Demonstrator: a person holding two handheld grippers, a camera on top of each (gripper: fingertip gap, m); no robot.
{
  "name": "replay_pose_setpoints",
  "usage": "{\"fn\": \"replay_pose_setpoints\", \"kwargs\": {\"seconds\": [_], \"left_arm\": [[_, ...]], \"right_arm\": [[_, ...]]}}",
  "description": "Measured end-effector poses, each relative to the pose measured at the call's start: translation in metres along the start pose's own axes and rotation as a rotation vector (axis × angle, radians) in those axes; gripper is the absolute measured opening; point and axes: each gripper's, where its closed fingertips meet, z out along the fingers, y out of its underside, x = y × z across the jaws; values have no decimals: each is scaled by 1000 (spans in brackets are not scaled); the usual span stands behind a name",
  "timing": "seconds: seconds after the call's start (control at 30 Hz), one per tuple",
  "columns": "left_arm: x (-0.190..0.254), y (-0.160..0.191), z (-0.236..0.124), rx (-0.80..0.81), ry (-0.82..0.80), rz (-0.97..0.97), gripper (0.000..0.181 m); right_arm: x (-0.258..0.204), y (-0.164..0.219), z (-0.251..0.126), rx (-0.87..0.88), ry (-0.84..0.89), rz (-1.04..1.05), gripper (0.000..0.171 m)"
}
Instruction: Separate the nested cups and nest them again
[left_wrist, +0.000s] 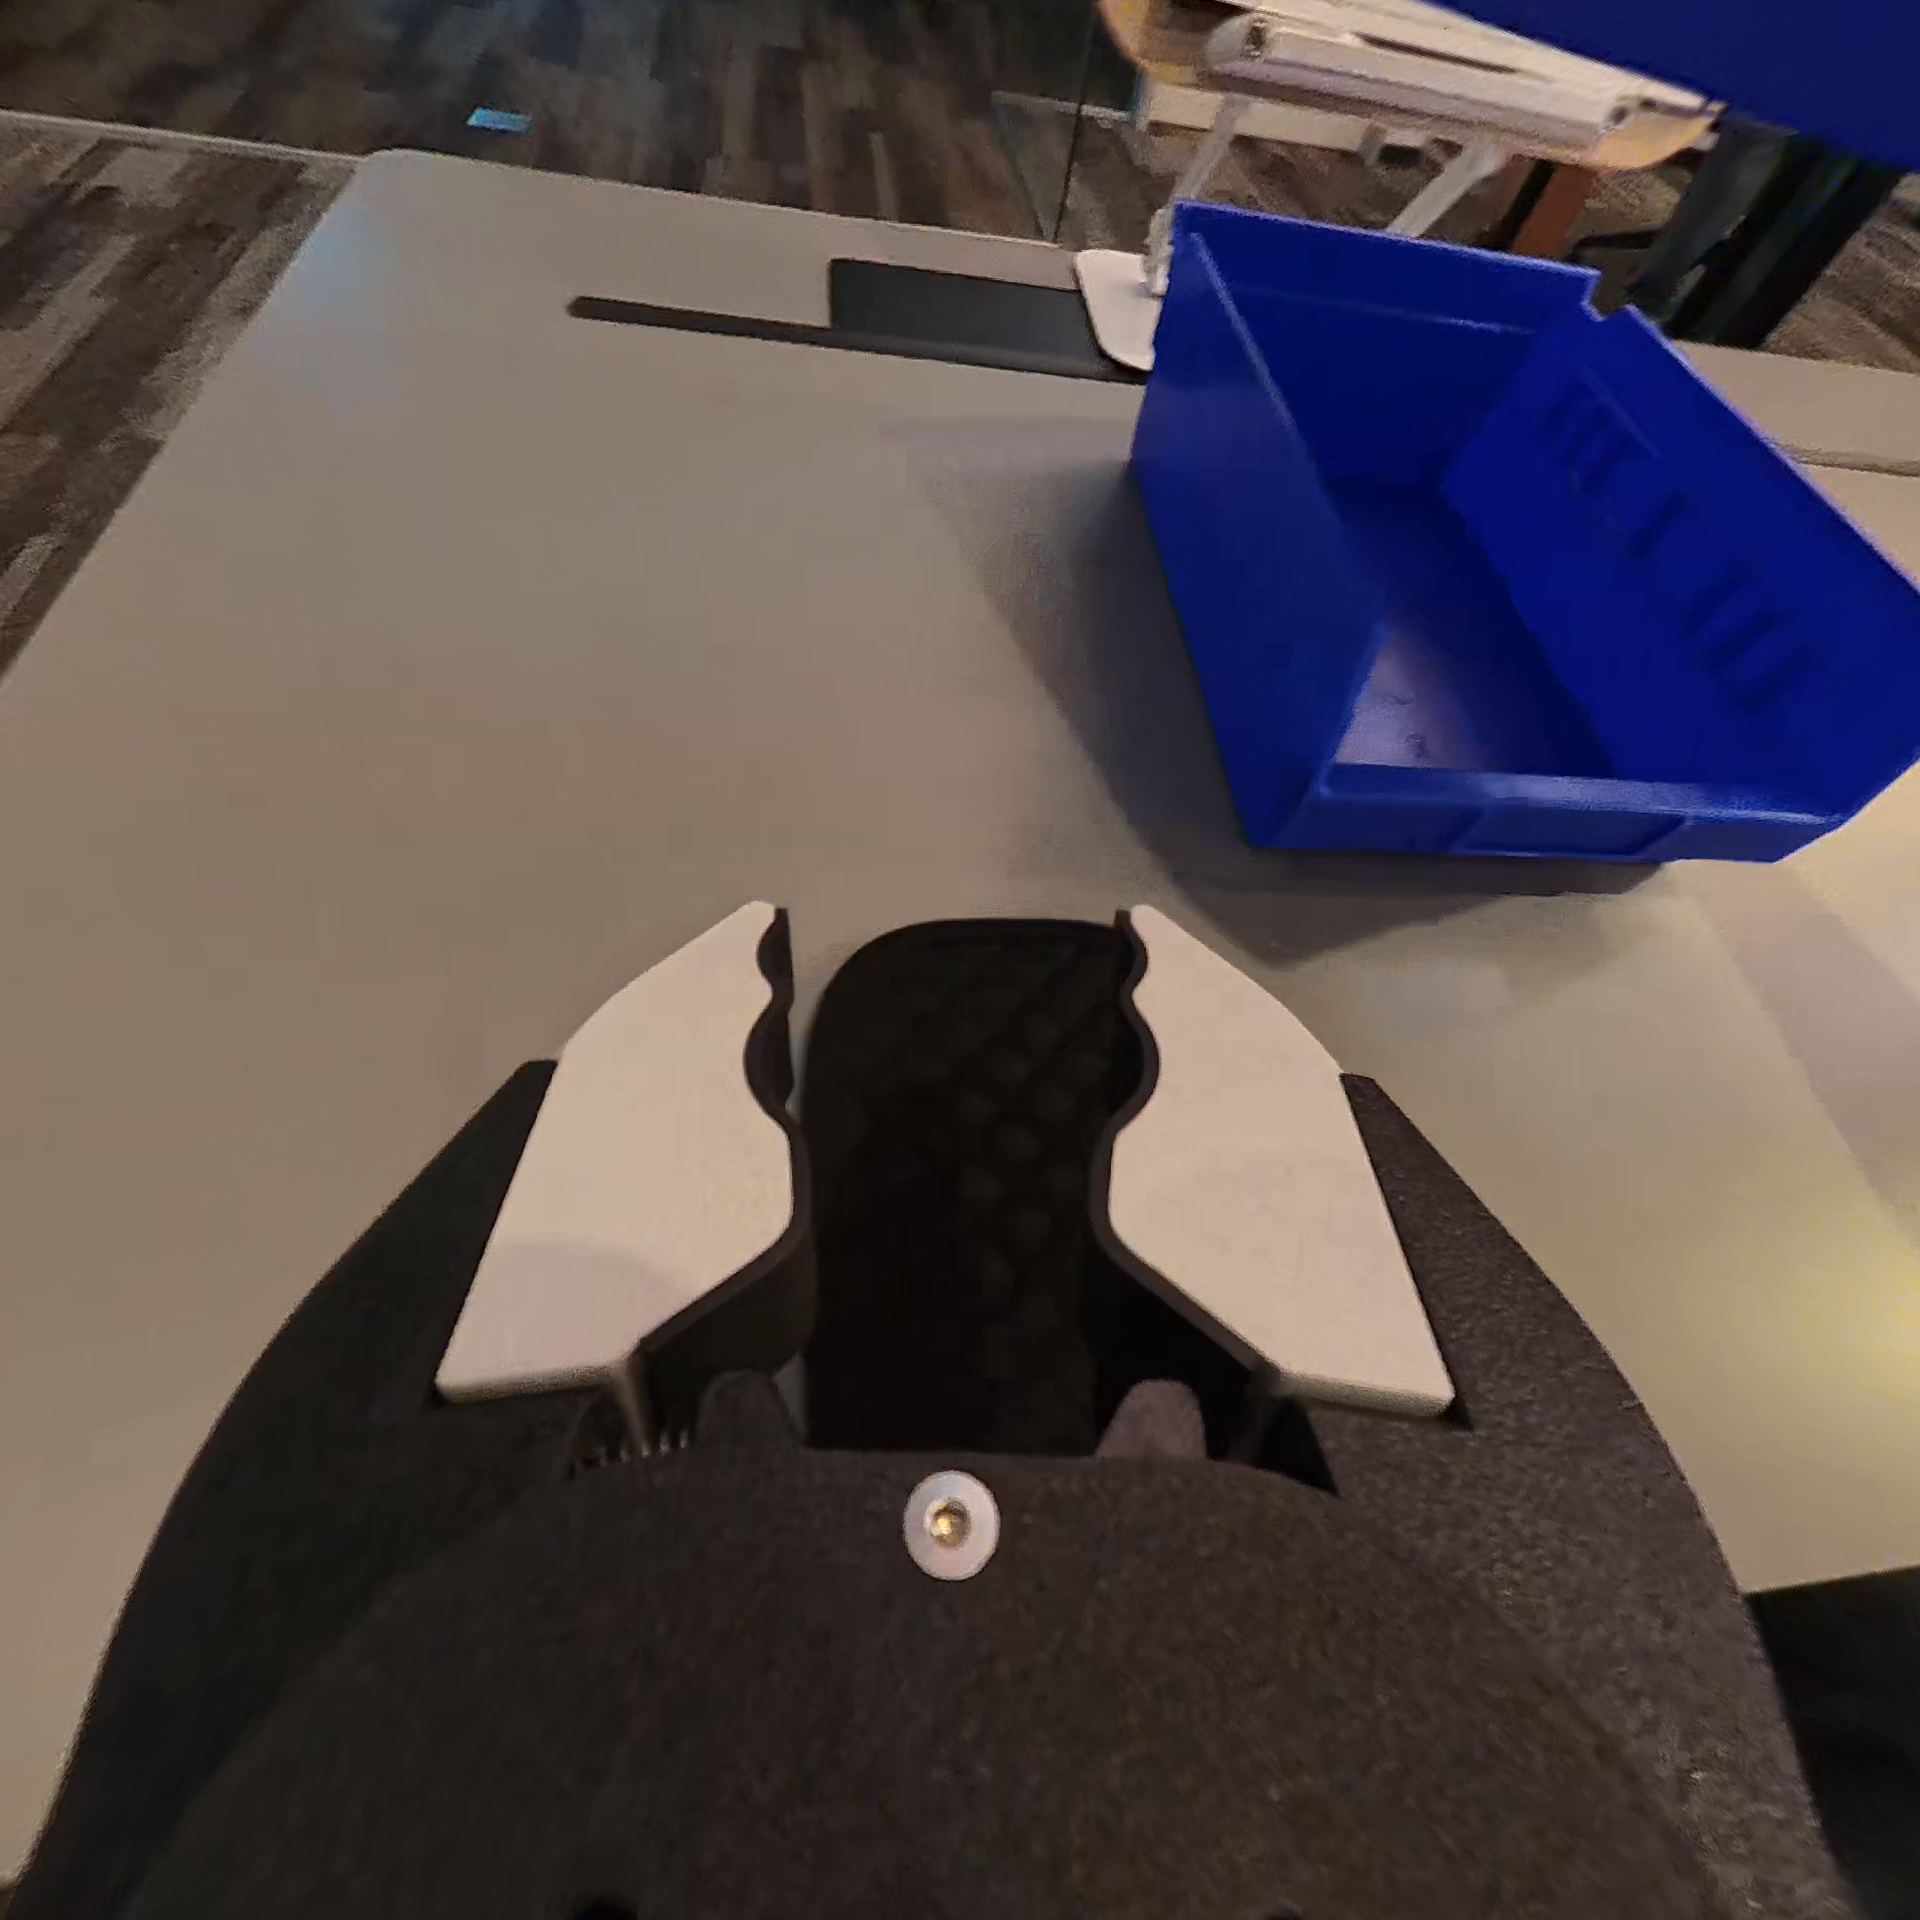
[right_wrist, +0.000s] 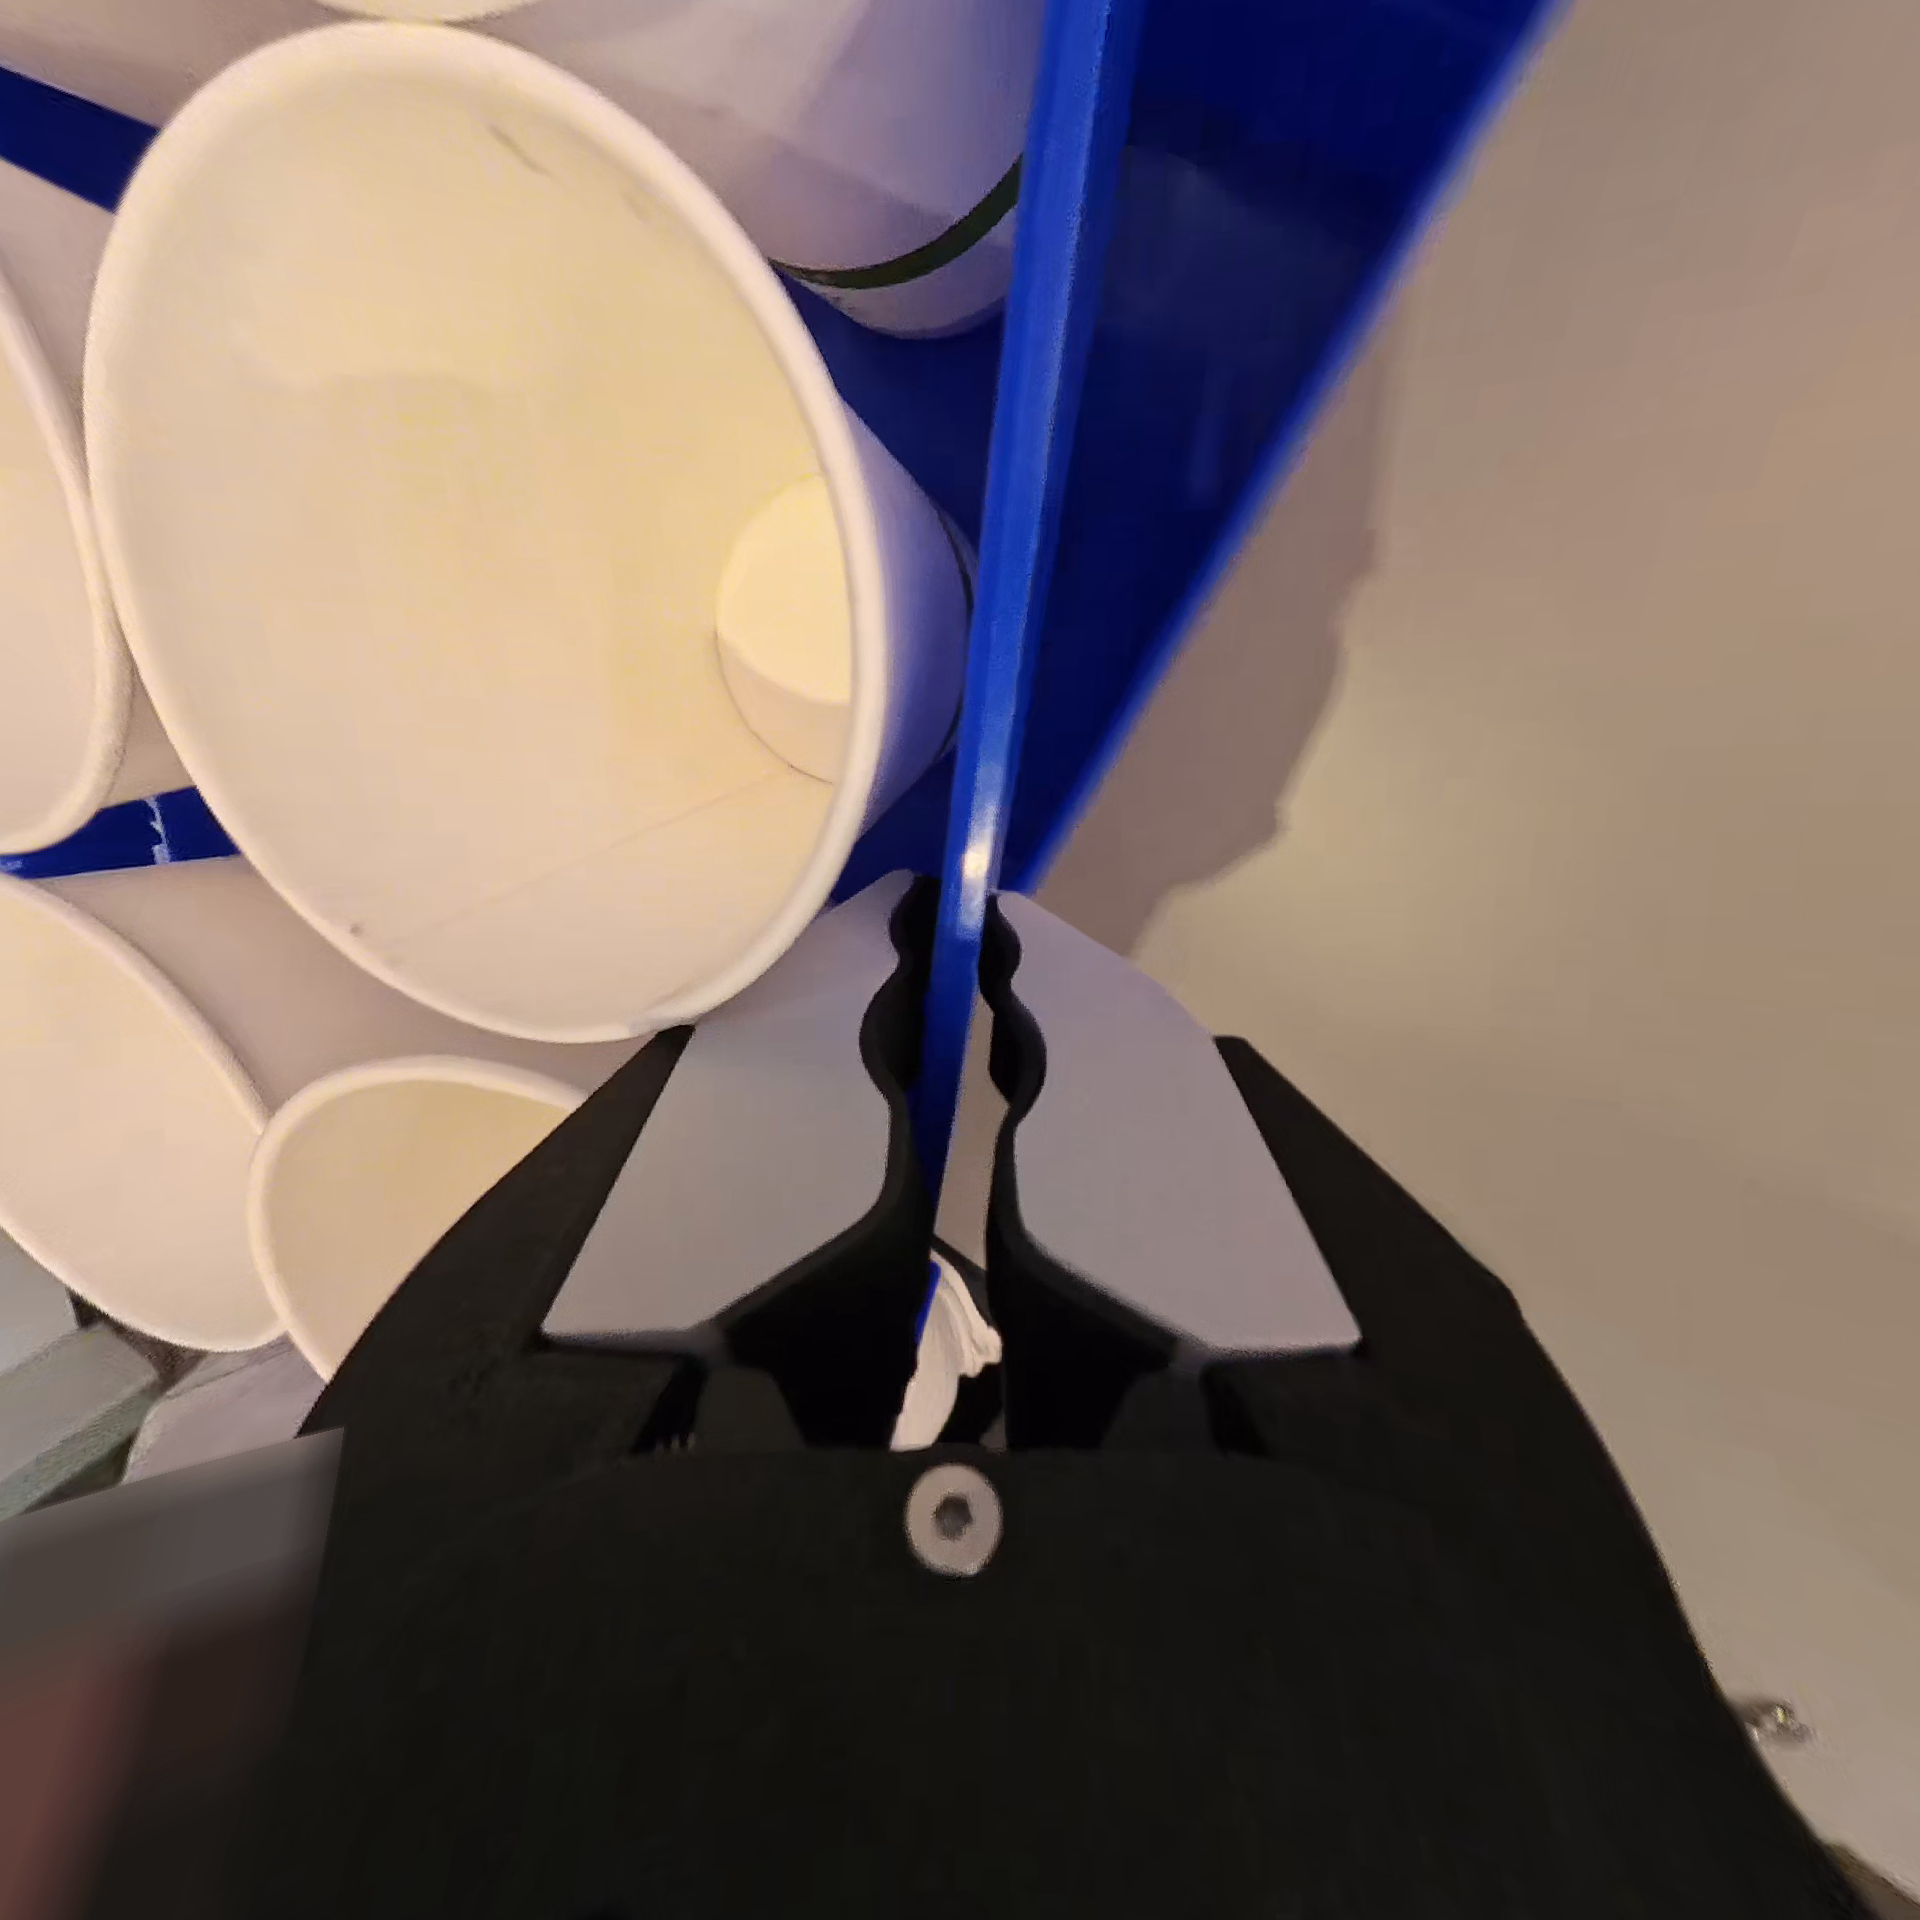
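Right now the right hand-held gripper (right_wrist: 951, 914) is clamped on the thin wall of a blue plastic bin (right_wrist: 1023, 436) holding white paper cups (right_wrist: 468, 520), which lie on their sides just left of its fingers, mouths toward the camera. The left hand-held gripper (left_wrist: 951, 920) hovers, jaws apart and empty, over the grey table (left_wrist: 520, 623), an empty blue plastic bin (left_wrist: 1299, 499) ahead to its right.

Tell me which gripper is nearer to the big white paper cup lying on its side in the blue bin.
Right. The right gripper is clamped on the blue bin wall right beside the cup. The left gripper hangs open over bare table; no cup shows in its view.
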Motion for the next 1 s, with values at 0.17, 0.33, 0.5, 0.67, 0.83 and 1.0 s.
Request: {"fn": "replay_pose_setpoints", "kwargs": {"seconds": [0.17, 0.33, 0.5, 0.67, 0.83, 1.0], "left_arm": [[-41, 2, -28, 19, -66, -35, 59], [-78, 0, -57, 54, -129, -59, 60], [-101, 5, -73, 59, -158, -82, 60], [-111, 11, -78, 54, -158, -91, 60], [-118, 17, -79, 48, -162, -97, 60], [-122, 23, -75, 39, -156, -113, 60]], "right_arm": [[-89, -52, 46, -40, -49, -129, 7], [-160, -91, 97, -63, -96, -217, 7], [-202, -107, 154, -105, -121, -246, 8], [-216, -111, 209, -147, -118, -233, 7], [-206, -116, 244, -138, -74, -193, 7], [-185, -118, 265, -120, -11, -140, 8]]}}
